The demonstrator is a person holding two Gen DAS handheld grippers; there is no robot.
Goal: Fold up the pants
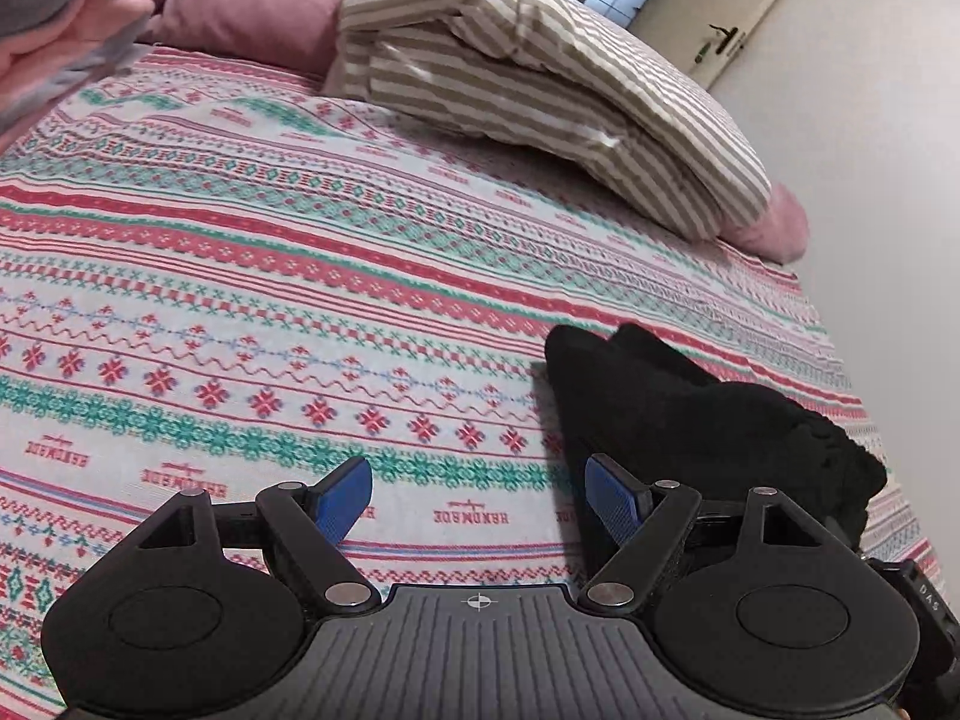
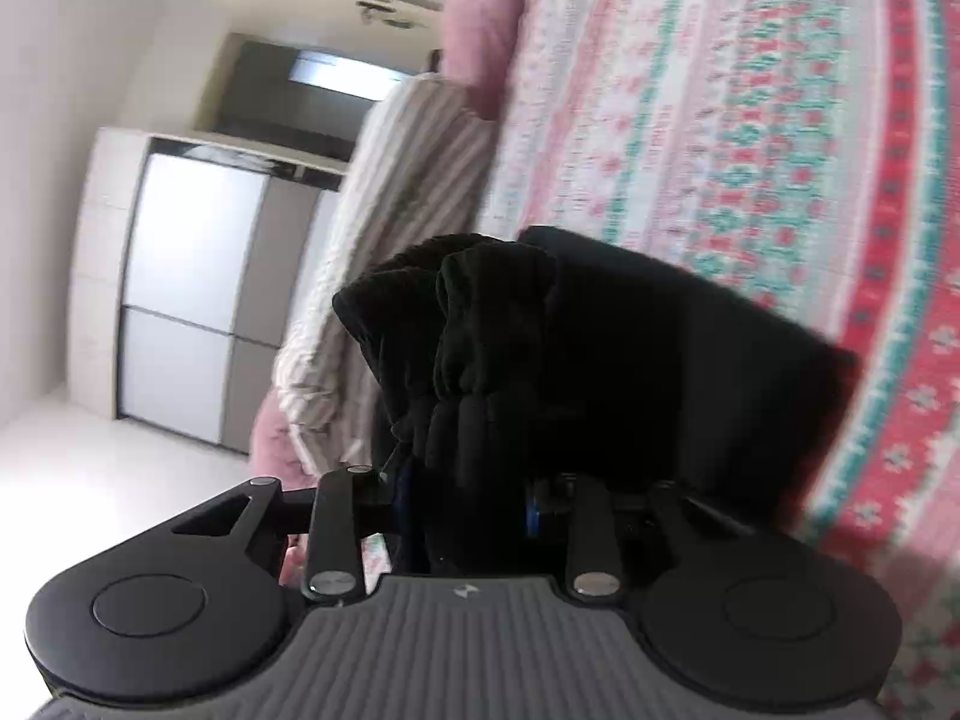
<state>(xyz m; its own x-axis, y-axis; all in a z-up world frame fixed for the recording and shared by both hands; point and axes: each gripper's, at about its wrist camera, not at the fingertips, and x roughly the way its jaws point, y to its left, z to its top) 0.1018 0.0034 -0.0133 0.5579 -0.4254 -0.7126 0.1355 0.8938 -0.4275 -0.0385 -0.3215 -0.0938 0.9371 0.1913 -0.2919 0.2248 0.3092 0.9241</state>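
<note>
My right gripper (image 2: pixel 474 510) pinches the black pants (image 2: pixel 600 360), bunched and partly raised off the patterned bedspread (image 2: pixel 780 120). My left gripper (image 1: pixel 477 495) hangs wide and empty just beside them. The cloth looks soft, limp and light; I judge an edge or hem grips best. Beyond lies striped bedding (image 1: pixel 540 90).

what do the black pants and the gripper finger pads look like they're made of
Black pants: soft matte knit, perhaps fleece or cotton; gathered ribbed cuff, no sheen. Finger pads: blue, probably rubber or textured plastic; fine ribbed surface, dull finish.
</note>
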